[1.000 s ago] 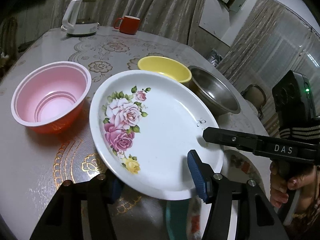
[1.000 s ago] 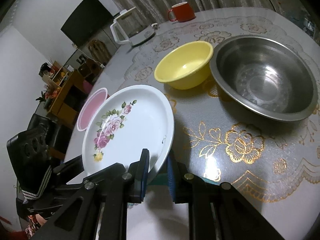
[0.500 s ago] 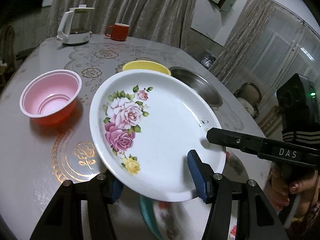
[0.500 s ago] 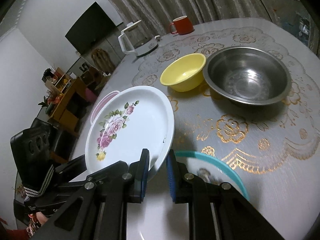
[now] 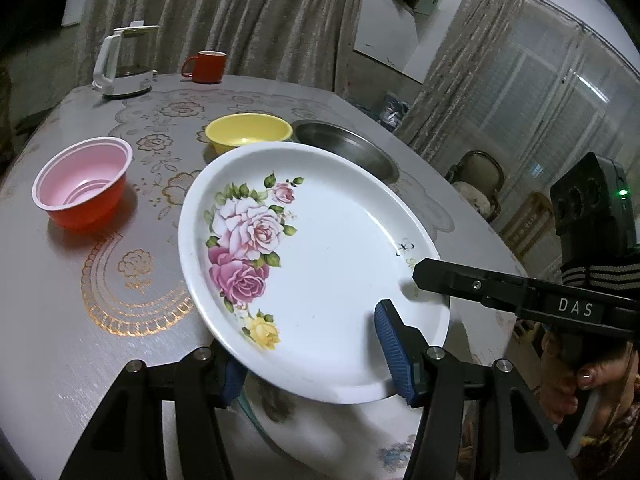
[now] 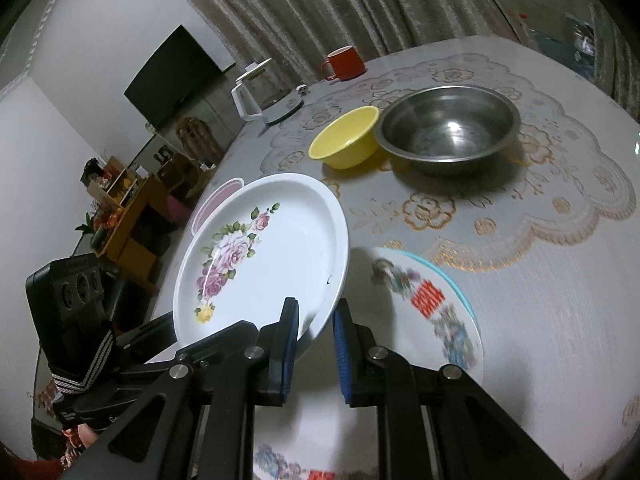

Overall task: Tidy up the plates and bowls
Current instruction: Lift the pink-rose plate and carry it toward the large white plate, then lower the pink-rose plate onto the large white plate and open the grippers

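Note:
A white plate with pink roses (image 5: 320,264) is lifted off the table and tilted; it also shows in the right wrist view (image 6: 260,260). My right gripper (image 6: 316,344) is shut on its rim, and shows as a black arm (image 5: 500,292) in the left view. My left gripper (image 5: 312,364) is open, its fingers either side of the plate's near edge, one under it. A second plate with a teal rim (image 6: 444,312) lies on the table below. A pink bowl (image 5: 84,184), a yellow bowl (image 5: 248,132) and a steel bowl (image 6: 448,128) stand further back.
A white kettle (image 5: 124,64) and a red mug (image 5: 204,66) stand at the table's far edge. Curtains hang behind. A chair (image 5: 480,180) stands off the right side. The table (image 5: 60,320) has a lace-patterned cloth.
The rose plate has been raised higher off the table with both grippers. The teal-rimmed plate beneath it has come into view.

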`<state>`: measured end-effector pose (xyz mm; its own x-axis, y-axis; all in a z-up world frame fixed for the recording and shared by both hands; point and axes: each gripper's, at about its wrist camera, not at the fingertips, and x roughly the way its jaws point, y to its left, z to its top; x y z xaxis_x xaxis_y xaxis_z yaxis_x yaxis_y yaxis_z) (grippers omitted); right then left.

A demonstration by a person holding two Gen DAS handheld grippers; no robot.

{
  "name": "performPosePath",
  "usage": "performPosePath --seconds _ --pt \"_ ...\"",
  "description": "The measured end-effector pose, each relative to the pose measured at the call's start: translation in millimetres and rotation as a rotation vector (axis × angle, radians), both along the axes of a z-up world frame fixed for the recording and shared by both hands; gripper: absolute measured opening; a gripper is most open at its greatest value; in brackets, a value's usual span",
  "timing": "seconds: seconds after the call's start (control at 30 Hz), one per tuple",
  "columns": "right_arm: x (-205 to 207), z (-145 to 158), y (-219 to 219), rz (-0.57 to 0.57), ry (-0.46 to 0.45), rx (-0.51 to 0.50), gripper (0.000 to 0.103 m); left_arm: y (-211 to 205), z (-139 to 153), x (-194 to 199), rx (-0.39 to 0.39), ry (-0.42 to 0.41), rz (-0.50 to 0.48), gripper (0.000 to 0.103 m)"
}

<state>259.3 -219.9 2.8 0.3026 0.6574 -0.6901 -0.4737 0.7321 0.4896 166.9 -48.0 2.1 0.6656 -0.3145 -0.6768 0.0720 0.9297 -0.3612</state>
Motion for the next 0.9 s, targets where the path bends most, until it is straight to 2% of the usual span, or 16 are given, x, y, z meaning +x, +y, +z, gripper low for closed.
performPosePath --seconds 0.57,0.9 --pt "-40 -5 -46 -0.087 0.027 0.017 0.016 -35 -3 -19 0.009 0.009 -0.088 0.059" --pt "-54 -17 -64 -0.133 0.066 -0.016 0.017 -52 -21 -14 0.009 0.069 -0.148 0.059"
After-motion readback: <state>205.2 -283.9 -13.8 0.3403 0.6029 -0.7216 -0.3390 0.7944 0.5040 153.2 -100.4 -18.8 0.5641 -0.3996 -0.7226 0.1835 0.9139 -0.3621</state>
